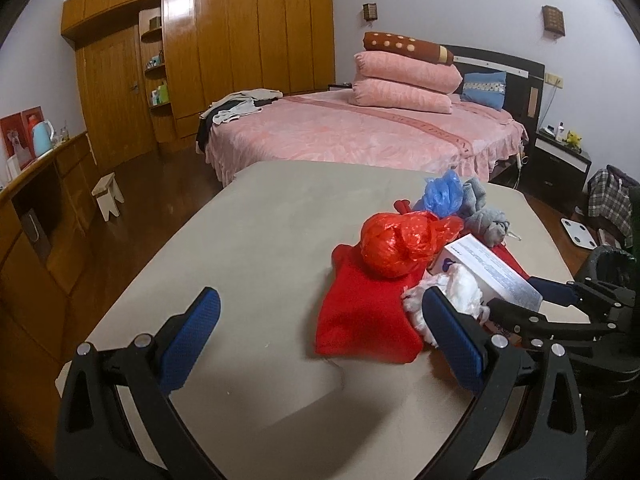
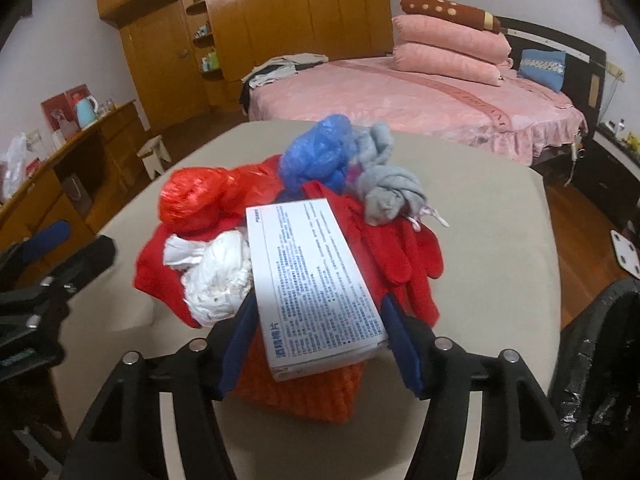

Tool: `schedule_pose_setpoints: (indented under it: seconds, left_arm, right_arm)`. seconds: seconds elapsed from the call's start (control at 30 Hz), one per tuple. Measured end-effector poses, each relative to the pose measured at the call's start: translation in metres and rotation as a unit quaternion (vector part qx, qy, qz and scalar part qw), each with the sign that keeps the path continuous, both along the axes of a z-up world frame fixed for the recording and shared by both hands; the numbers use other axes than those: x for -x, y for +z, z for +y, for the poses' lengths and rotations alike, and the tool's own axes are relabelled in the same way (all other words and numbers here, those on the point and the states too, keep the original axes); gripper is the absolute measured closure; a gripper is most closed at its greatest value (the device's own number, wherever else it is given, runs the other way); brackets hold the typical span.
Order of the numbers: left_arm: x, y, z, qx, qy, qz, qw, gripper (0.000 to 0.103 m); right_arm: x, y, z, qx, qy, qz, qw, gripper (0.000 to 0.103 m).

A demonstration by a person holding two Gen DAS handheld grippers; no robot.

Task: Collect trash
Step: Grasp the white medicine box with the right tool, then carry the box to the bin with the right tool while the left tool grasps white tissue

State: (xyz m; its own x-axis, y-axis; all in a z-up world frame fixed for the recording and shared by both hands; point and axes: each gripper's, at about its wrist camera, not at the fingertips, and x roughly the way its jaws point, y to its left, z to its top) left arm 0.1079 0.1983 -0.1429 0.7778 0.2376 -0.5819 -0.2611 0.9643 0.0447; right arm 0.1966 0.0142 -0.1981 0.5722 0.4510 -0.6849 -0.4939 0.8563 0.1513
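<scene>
On the beige table [image 1: 248, 240] lies a pile: a white printed box [image 2: 316, 288], a crumpled white bag [image 2: 218, 276], a red plastic bag [image 1: 400, 244], a blue plastic bag [image 1: 444, 192], grey socks [image 1: 486, 218] and red cloth [image 1: 360, 316]. My right gripper [image 2: 316, 316] is shut on the white box, its blue pads against both long sides. It also shows in the left wrist view [image 1: 520, 298]. My left gripper [image 1: 320, 320] is open and empty, just left of the pile, its right finger beside the white bag [image 1: 460, 292].
A black-lined trash bin [image 2: 604, 360] stands at the table's right side. Behind the table is a pink bed [image 1: 352, 132] with stacked pillows. A wooden wardrobe [image 1: 224, 40], a small stool [image 1: 108, 196] and a side counter [image 1: 36, 184] are on the left.
</scene>
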Motion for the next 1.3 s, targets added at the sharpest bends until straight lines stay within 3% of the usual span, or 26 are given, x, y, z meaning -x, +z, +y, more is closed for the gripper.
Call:
schedule_pose_setpoints:
  seconds: [0.37, 0.53, 0.77, 0.97, 1.0, 1.03, 1.23, 1.3]
  left_arm:
    - [0.003, 0.003, -0.026, 0.006, -0.042, -0.008, 0.9991, 0.006]
    - [-0.002, -0.004, -0.046, 0.004, -0.065, 0.0, 0.9979, 0.008]
    - [0.002, -0.018, -0.036, -0.004, -0.044, 0.015, 0.9989, 0.008]
    - [0.005, -0.024, -0.022, -0.002, -0.029, 0.022, 0.9993, 0.008]
    - [0.005, -0.025, -0.021, -0.001, -0.029, 0.022, 0.9993, 0.008]
    - [0.005, -0.025, -0.021, 0.001, -0.03, 0.022, 0.9993, 0.008]
    - [0.004, -0.022, -0.034, 0.005, -0.056, 0.015, 0.9983, 0.009]
    - [0.002, -0.021, -0.042, 0.009, -0.072, 0.01, 0.9973, 0.016]
  right_arm:
    - [0.038, 0.028, -0.044, -0.027, -0.027, -0.023, 0.999, 0.043]
    - [0.04, 0.013, -0.056, -0.014, -0.028, 0.001, 1.0, 0.043]
    - [0.036, -0.01, -0.05, -0.003, -0.024, 0.027, 0.999, 0.042]
    - [0.024, -0.023, -0.04, 0.007, -0.031, 0.031, 0.999, 0.03]
    - [0.022, -0.024, -0.038, 0.01, -0.031, 0.032, 0.999, 0.031]
    - [0.021, -0.024, -0.037, 0.008, -0.029, 0.033, 0.999, 0.038]
    - [0.032, -0.004, -0.049, -0.012, -0.039, 0.015, 0.999, 0.041]
    - [0.036, 0.008, -0.057, -0.021, -0.044, 0.007, 0.999, 0.041]
